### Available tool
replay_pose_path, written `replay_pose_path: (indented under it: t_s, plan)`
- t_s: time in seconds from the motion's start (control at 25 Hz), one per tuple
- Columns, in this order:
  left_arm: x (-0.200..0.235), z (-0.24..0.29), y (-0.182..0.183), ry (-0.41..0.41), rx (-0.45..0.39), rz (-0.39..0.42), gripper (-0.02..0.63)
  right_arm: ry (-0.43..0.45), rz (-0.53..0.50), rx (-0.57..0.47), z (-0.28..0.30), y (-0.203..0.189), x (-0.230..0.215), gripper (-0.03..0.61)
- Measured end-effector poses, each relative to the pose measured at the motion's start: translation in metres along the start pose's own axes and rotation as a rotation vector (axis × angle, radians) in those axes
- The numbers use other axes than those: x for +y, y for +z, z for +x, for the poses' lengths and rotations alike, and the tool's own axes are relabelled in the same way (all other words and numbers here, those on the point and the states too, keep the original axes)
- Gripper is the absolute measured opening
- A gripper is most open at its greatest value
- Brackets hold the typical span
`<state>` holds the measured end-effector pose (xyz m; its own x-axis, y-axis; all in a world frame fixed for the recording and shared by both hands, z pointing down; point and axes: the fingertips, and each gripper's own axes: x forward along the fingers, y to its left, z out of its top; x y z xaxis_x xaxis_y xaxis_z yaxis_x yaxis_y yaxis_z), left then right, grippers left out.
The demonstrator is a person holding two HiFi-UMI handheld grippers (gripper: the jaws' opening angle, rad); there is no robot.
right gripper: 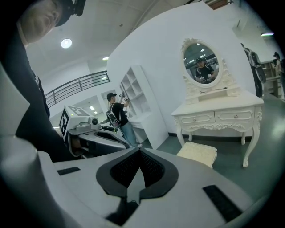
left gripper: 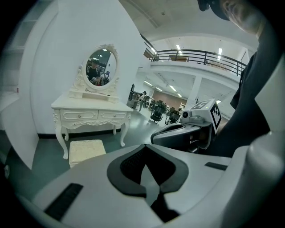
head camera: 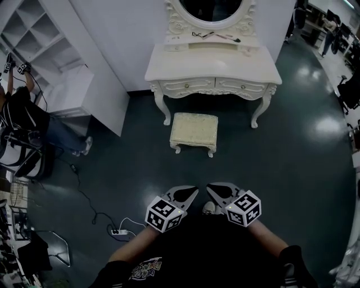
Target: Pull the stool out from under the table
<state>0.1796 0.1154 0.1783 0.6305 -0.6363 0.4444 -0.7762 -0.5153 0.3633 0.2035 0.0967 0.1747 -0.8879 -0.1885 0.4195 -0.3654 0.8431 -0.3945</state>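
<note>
1. Counting one stool [head camera: 194,130].
2. Counting one surface [head camera: 169,67], carrying two drawers [head camera: 187,87] and one oval mirror [head camera: 212,8].
3. Counting two tongs: left tongs [head camera: 194,192], right tongs [head camera: 211,187].
4. Counting one shelf unit [head camera: 34,34] and one power strip [head camera: 118,231].
5. Counting one other person [head camera: 25,115], standing at the shelves.

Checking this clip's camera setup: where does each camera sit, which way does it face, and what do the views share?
Head view: on the person's head, steeply down at the stool, table and floor; both forearms, left gripper and right gripper show.
Left gripper view: on the left gripper, along its shut jaws toward the table; person's torso at right.
Right gripper view: on the right gripper, along its shut jaws likewise; torso at left.
Shared: all show stool and table; each gripper view catches the other gripper.
</note>
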Motion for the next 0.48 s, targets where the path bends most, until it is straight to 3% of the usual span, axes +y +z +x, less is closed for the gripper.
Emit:
replay_pose_path:
  t_s: [0.48]
  plan:
    - [-0.011,0.012,-0.002,0.005,-0.008,0.012,0.008,0.008,-0.018,0.009,-0.012,-0.007,-0.004,0.028]
